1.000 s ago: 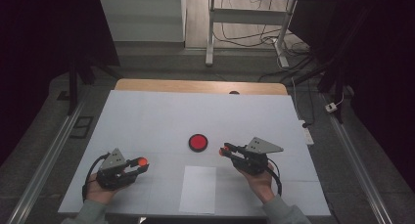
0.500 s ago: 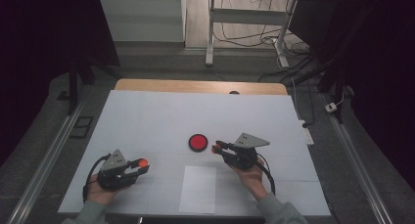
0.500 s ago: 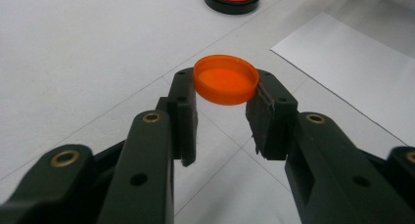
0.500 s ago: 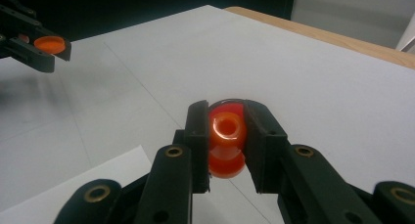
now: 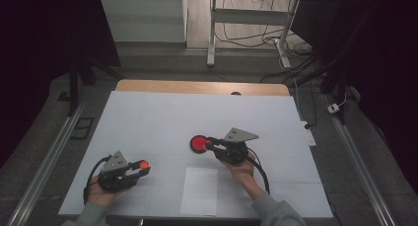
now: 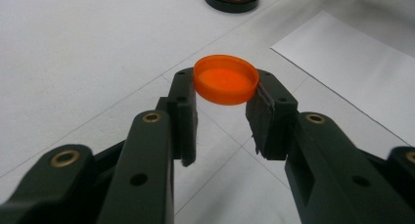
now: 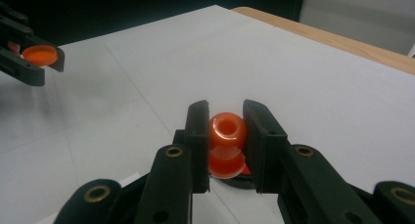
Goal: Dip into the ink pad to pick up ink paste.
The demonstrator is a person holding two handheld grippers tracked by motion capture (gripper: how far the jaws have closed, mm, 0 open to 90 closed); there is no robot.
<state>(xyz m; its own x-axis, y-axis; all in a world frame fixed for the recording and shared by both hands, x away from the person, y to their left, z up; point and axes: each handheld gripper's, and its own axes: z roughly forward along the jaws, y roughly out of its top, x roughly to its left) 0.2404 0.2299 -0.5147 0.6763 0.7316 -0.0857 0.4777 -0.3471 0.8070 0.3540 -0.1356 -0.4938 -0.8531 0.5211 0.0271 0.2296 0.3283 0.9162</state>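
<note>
1. Around: white table (image 5: 148, 117), white paper sheet (image 5: 199, 190) near the front edge, red disc (image 5: 198, 144) with black rim at centre. Nothing blocks either gripper.
2. Count: one orange cap (image 6: 226, 80), one orange knob (image 7: 227, 130), one disc, one sheet.
3. Left gripper (image 6: 222, 119): jaws part-closed, pinching the cap at its tips, clear of the table.
4. Right gripper (image 7: 225, 145): jaws nearly closed on the knob, directly over the disc; contact with the disc probably, unclear.
</note>
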